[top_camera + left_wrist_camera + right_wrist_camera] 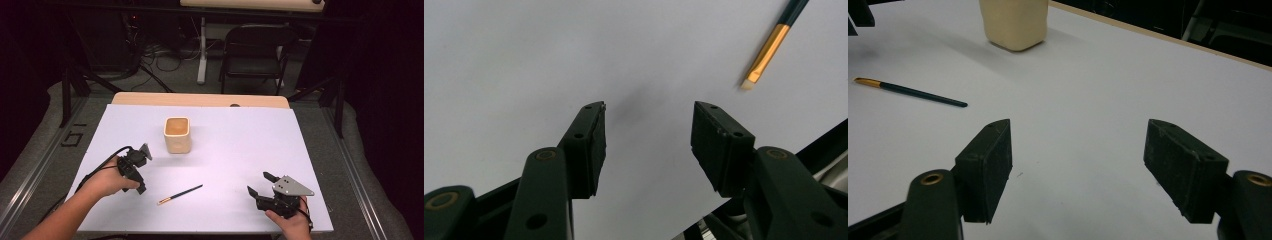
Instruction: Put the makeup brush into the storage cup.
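A thin dark brush with a gold ferrule and a pale tip lies flat on the white table cover, front of centre. A cream square cup stands upright behind it. My left gripper points down at the cover just left of the brush's gold end and is open, nothing between its fingers. The left gripper view has the brush tip up and to the right of the open left gripper. My right gripper is open low at the front right, facing the brush and the cup.
The table's wooden far edge shows behind the cover. A black folding chair and cables stand on the floor beyond. Bare cover stretches between the two grippers and to the right of the cup.
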